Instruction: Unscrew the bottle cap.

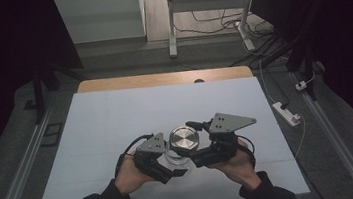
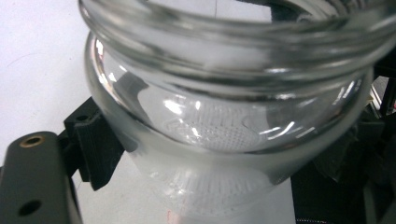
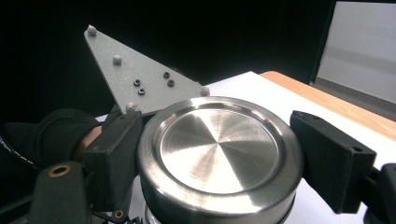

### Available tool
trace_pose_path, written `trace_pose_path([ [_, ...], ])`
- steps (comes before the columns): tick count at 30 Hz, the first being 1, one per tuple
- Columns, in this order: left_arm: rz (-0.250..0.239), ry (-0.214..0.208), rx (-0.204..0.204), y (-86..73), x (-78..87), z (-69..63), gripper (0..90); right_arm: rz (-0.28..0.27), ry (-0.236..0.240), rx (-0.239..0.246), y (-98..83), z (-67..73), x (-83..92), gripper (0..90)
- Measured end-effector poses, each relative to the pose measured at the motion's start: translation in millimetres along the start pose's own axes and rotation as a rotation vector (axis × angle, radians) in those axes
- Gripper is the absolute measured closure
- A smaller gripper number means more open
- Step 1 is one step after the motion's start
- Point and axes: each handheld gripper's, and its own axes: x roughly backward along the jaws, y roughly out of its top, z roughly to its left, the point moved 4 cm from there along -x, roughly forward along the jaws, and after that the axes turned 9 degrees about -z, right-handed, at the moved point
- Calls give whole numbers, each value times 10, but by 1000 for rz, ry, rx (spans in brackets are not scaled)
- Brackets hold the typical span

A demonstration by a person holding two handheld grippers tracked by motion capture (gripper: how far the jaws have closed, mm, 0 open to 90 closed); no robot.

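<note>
Low in the centre of the high view, we pinch the glass jar (image 1: 173, 156) with our left gripper (image 1: 164, 167), while our right gripper (image 3: 219, 158) clamps the metal lid (image 3: 219, 144) on top, above the white table (image 1: 116, 121)

Both forearms enter from the frame's bottom edge, hands converging at lower centre. Left tongs (image 1: 176, 166) clamped, angled toward lower right. Right tongs (image 1: 184, 145) clamped, pointing left; sleeves dark.
</note>
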Motion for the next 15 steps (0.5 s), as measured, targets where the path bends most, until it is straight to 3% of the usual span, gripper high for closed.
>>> trace_pose_path([
  [15, -38, 43, 46, -28, 152, 161, 157, 8, -12, 11, 10, 13, 15, 195],
])
